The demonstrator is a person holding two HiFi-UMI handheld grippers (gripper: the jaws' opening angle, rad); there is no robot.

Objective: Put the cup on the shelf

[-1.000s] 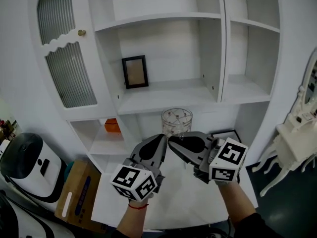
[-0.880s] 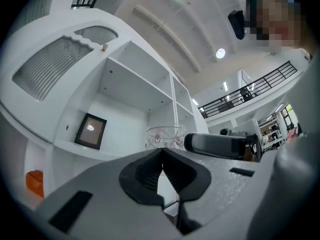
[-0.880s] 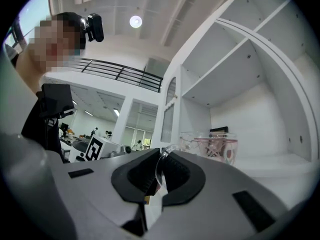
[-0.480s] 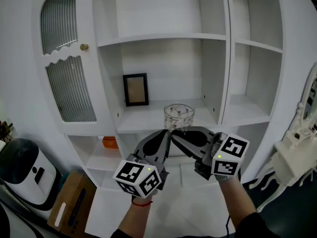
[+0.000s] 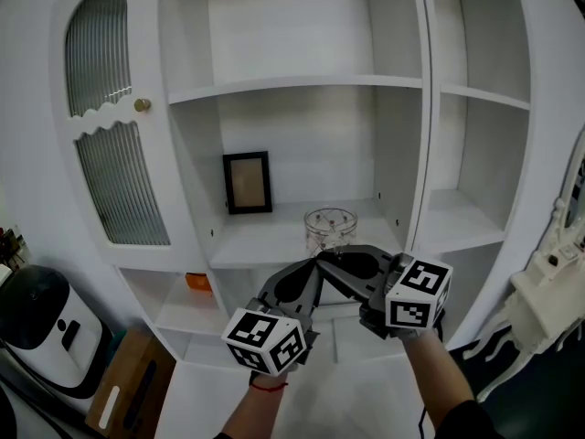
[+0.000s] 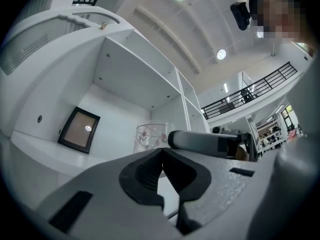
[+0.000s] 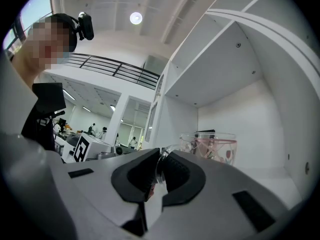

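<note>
While R gripper [image 7: 159, 159] is clamped on the glass handle of the cup [image 5: 330, 229], the cup is at the front of the middle shelf [image 5: 274, 238], approx. mid-bay; can't tell if its base touches the board. Step in hand, I'd judge: the set-down. Next move calls for lowering it flat, then easing R jaws off w/o tipping it. L gripper [image 6: 161, 151] is clenched on nothing, tips just beside the cup. Picture frame [image 5: 248, 182] stands back left, well apart; divider [image 5: 402, 154] is to the right. Neither blocks the spot. Orange item [image 5: 198, 282] lies on a shelf below.
</note>
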